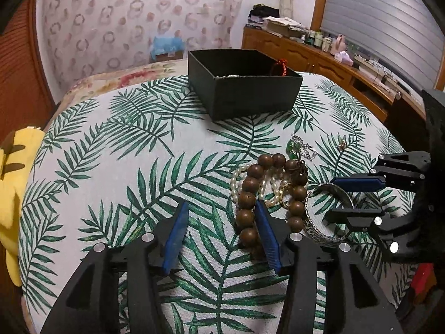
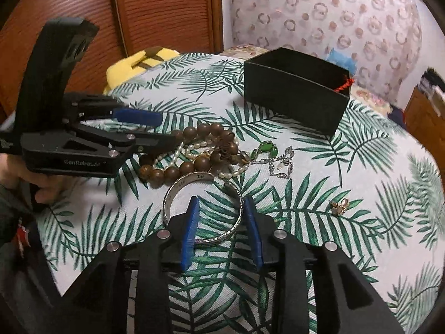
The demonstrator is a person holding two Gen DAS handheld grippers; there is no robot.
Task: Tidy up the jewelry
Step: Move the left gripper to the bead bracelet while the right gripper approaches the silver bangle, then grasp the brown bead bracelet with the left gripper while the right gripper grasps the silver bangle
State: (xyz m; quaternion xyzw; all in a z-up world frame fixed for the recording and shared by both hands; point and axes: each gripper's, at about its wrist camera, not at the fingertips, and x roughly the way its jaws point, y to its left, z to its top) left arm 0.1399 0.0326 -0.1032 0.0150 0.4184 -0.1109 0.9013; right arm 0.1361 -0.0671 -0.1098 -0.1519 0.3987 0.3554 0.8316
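Note:
Jewelry lies heaped on the palm-leaf cloth (image 1: 139, 167). My left gripper (image 1: 221, 204) is open, and the brown wooden bead bracelet (image 1: 247, 200) lies against the inner side of its right pad. From the right wrist view this gripper (image 2: 167, 129) reaches into the beads (image 2: 194, 150). My right gripper (image 2: 221, 199) is open astride the silver bangle (image 2: 178, 186), its left finger inside the ring and its right finger just outside the rim. A pearl strand (image 1: 236, 178), a green-stone bracelet (image 2: 265, 149) and a silver chain (image 2: 281, 164) are tangled together. A gold earring (image 2: 339, 206) lies apart.
An open black box (image 1: 250, 94) stands at the far side of the cloth with a red cord (image 1: 281, 65) inside. A yellow plush toy (image 1: 11, 194) sits at the left edge. A cluttered wooden dresser (image 1: 306, 53) runs along the right wall. A hand (image 2: 47, 186) holds the left gripper.

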